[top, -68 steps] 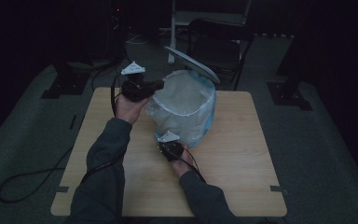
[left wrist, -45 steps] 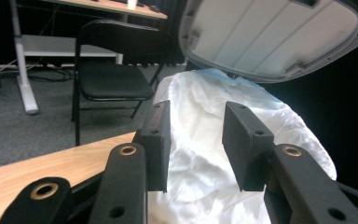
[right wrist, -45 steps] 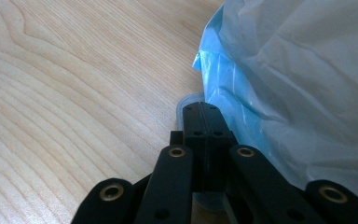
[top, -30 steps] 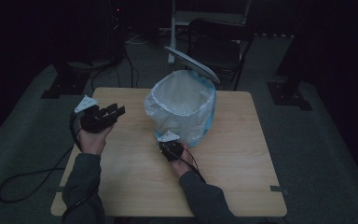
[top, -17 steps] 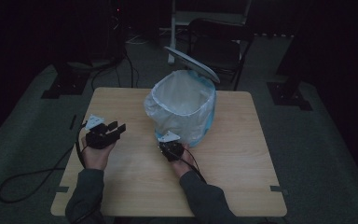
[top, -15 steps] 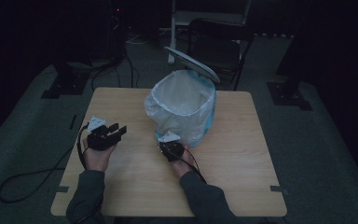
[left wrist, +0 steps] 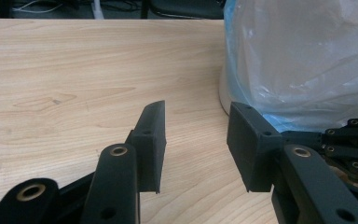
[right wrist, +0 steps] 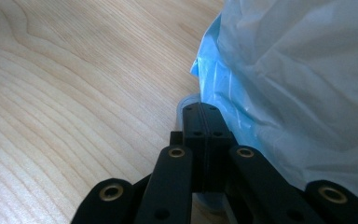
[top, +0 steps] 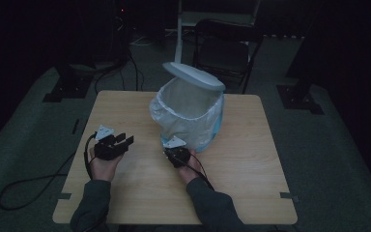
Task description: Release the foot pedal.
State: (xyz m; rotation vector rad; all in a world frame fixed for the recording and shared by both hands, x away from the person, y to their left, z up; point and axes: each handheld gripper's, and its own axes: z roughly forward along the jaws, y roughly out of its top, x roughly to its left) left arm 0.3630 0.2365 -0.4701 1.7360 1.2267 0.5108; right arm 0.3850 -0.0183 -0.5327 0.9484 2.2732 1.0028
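While right tongs [top: 176, 155] pinch shut at bag [top: 186, 113] hem beside bin base, mid-surface [top: 251, 159], left tongs [top: 112, 145] sit open, empty, apart; one-sided tug likely tears liner or tips bin.

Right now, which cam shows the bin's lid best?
The high view: the lid stands tipped open at the back rim of the bin, above the liner bag. The left gripper view and right gripper view sit low by the bin and catch the bag's plastic, with no lid.
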